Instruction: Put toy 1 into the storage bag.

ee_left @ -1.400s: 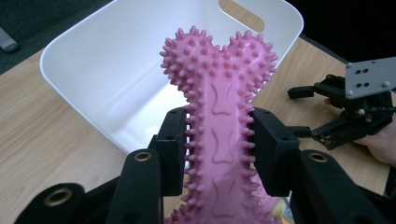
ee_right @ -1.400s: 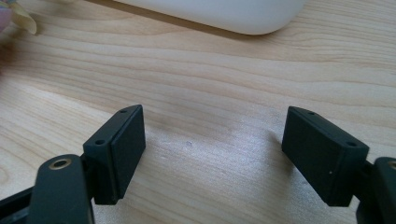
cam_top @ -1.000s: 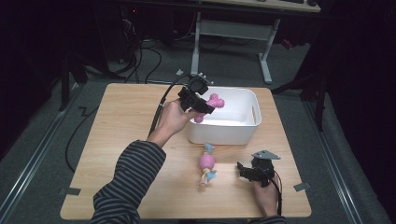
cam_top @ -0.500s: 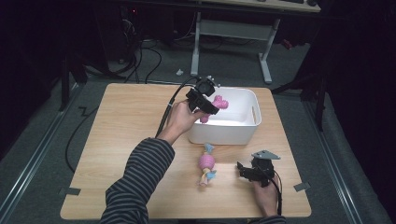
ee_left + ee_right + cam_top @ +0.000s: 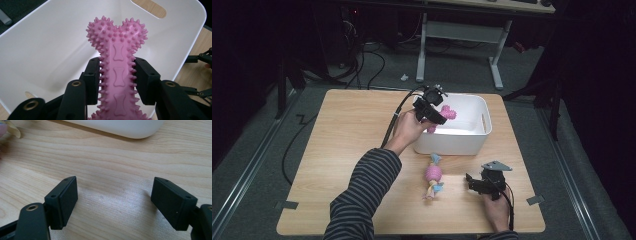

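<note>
The left gripper is up at the centre of the high view, held over the near-left corner of the white bin. Its jaws are clamped on the shaft of a pink spiky bone toy, and the knobbed end of the toy pokes out past the pads toward the inside of the bin. In the left gripper view the grip is plain: both black pads press against the sides of the pink spiky bone toy, which stands in the middle of the frame, with the white bin's inner wall and floor spread behind it. The toy hangs above the bin's floor; I cannot tell whether it touches anything below.

The right gripper sits low in the lower right of the high view, resting near the wooden table, its jaws spread wide with nothing between them. In the right gripper view the two pads stand far apart over bare wood of the wooden table, and the bottom edge of the white bin runs along the top of the frame.

A second toy, a pink ball with rope ends, lies on the table in the lower centre of the high view, just in front of the bin and left of the right gripper, touched by neither.
</note>
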Action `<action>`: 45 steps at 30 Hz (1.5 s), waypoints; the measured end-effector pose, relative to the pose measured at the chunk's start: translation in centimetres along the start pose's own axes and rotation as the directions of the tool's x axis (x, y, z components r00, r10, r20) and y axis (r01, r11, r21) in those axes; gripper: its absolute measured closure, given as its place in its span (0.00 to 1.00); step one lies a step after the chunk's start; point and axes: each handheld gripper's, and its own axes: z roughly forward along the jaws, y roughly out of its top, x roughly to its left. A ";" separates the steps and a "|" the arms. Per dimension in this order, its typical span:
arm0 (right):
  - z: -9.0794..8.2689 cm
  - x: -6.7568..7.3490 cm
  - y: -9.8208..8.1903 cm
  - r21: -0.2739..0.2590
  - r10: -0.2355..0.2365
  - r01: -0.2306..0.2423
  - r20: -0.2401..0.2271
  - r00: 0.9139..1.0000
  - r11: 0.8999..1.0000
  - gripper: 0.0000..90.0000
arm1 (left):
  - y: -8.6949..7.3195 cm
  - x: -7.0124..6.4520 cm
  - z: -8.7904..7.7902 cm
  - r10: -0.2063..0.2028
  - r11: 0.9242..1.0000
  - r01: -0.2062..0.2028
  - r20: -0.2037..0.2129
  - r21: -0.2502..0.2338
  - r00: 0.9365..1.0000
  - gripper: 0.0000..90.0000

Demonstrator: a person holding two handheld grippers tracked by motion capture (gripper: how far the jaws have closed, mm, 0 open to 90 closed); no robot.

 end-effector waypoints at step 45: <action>0.0 0.0 0.0 0.001 0.000 0.000 0.000 1.000 1.000 0.24 | -1.6 1.6 2.6 -0.052 0.996 0.055 -0.044 0.073 0.998 0.65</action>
